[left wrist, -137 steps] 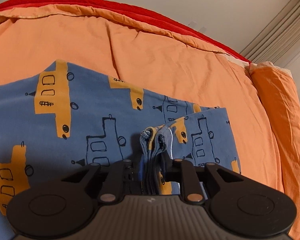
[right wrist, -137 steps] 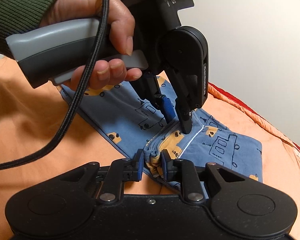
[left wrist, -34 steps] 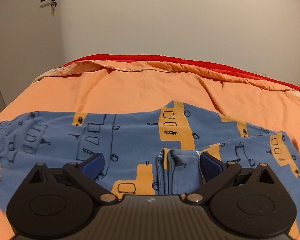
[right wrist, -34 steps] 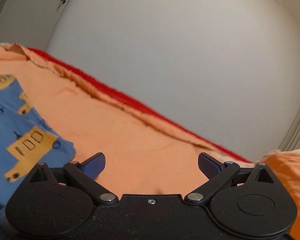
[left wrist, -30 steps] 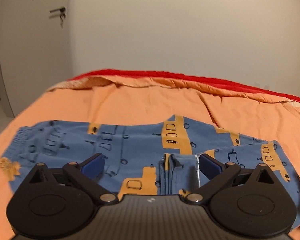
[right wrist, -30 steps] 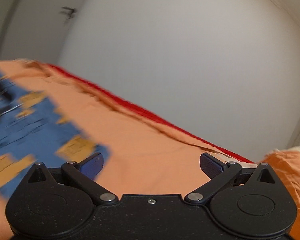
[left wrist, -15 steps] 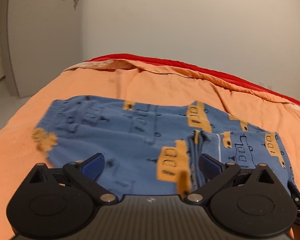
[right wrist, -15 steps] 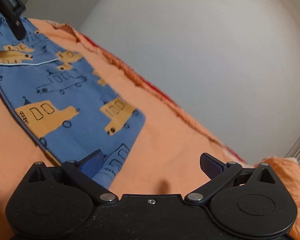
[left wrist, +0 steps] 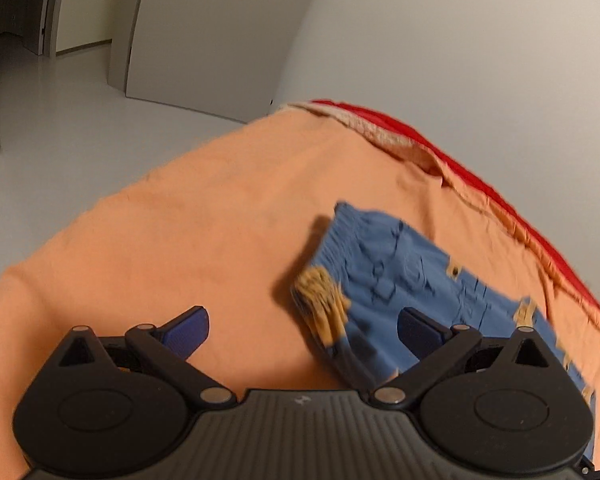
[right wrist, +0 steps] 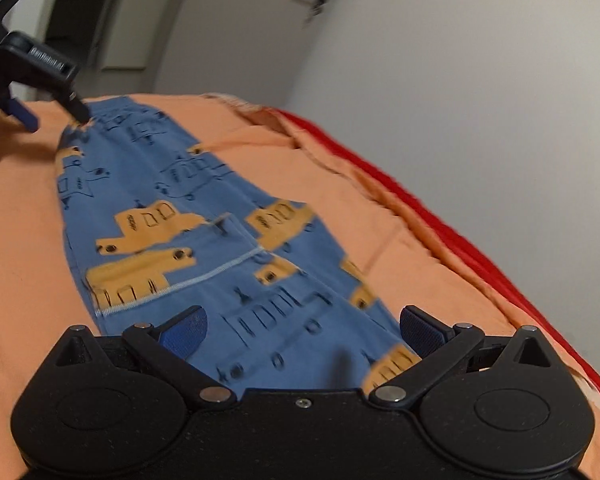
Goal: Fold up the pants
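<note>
A: Left wrist view: I'm holding the left gripper spread wide, gripping nothing, hovering at the waistband end of the pants lying on the orange bedspread.

B: Risk there?

A: It's blurry; I could pinch only the top layer, and the fold would skew.

B: Right wrist view?

A: The right gripper is gaping too, empty, over the folded-back leg end. Bedspread caught alongside the cloth would drag the pants askew.
</note>
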Motion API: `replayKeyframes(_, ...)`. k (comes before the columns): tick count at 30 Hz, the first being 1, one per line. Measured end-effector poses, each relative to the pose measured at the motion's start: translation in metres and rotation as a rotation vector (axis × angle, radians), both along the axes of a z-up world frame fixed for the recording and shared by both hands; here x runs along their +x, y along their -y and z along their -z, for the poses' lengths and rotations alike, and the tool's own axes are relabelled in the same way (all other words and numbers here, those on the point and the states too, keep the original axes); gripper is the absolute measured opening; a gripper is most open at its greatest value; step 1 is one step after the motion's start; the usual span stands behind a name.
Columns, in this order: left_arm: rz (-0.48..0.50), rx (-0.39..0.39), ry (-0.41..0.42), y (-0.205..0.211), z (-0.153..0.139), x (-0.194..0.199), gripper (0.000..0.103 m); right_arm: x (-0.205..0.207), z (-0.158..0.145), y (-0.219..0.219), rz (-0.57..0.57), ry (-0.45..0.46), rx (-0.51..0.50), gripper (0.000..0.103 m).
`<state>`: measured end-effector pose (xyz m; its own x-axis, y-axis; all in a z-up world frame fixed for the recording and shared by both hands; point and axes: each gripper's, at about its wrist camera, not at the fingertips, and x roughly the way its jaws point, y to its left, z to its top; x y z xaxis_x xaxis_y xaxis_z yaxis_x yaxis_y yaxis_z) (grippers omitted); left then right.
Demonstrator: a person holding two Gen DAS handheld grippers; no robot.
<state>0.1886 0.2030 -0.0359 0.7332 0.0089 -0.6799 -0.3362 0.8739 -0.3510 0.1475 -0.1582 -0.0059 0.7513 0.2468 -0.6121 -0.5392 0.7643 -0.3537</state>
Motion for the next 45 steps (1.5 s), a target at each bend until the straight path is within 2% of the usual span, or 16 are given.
replayKeyframes(6, 0.014, 0.0, 0.014, -0.012, 0.01, -0.001, 0.103, 0.096, -0.04, -0.05, -0.135, -0.201, -0.101, 0.102)
replayKeyframes(10, 0.047, -0.048, 0.061, -0.014, 0.006, -0.002, 0.103, 0.144, -0.052, -0.094, -0.324, -0.287, -0.117, 0.1)
replayKeyframes(15, 0.049, -0.076, 0.096, -0.019, 0.002, -0.005, 0.103, 0.172, -0.035, -0.155, -0.463, -0.326, -0.009, 0.072)
replayKeyframes(17, 0.04, -0.089, 0.096, -0.024, 0.004, -0.006, 0.103, 0.181, -0.024, -0.176, -0.499, -0.378, 0.047, 0.068)
replayKeyframes(19, 0.037, -0.12, 0.105, -0.03, 0.007, -0.007, 0.102, 0.185, -0.012, -0.193, -0.544, -0.436, 0.029, 0.056)
replayKeyframes(20, 0.035, -0.146, 0.114, -0.033, 0.008, -0.007, 0.102, 0.186, -0.006, -0.199, -0.561, -0.454, 0.009, 0.042)
replayKeyframes(21, 0.031, -0.172, 0.122, -0.037, 0.009, -0.007, 0.102, 0.187, -0.002, -0.201, -0.575, -0.468, -0.002, 0.036)
replayKeyframes(22, 0.032, -0.194, 0.135, -0.038, 0.009, -0.008, 0.102, 0.189, 0.003, -0.202, -0.575, -0.472, 0.004, 0.035)
replayKeyframes(24, 0.051, -0.218, 0.163, -0.038, 0.009, -0.008, 0.1, 0.195, 0.008, -0.199, -0.552, -0.467, 0.041, 0.021)
replayKeyframes(26, 0.086, -0.232, 0.176, -0.035, 0.01, -0.006, 0.097, 0.203, 0.012, -0.194, -0.512, -0.468, 0.076, 0.02)
replayKeyframes(27, 0.103, -0.24, 0.172, -0.034, 0.012, -0.004, 0.096, 0.206, 0.013, -0.191, -0.492, -0.47, 0.094, 0.014)
replayKeyframes(29, 0.123, -0.264, 0.142, -0.033, 0.019, 0.0, 0.087, 0.207, 0.018, -0.188, -0.467, -0.462, 0.105, 0.014)
replayKeyframes(36, 0.099, -0.381, 0.121, -0.043, 0.035, 0.01, 0.082, 0.206, 0.023, -0.182, -0.449, -0.45, 0.132, 0.013)
replayKeyframes(40, 0.103, -0.431, 0.114, -0.043, 0.041, 0.017, 0.056, 0.203, 0.023, -0.182, -0.438, -0.44, 0.137, 0.013)
replayKeyframes(42, 0.098, -0.46, 0.103, -0.043, 0.046, 0.02, 0.05, 0.202, 0.023, -0.183, -0.434, -0.439, 0.137, 0.013)
replayKeyframes(45, 0.074, -0.457, 0.09, -0.044, 0.049, 0.021, 0.032, 0.203, 0.023, -0.185, -0.432, -0.437, 0.132, 0.013)
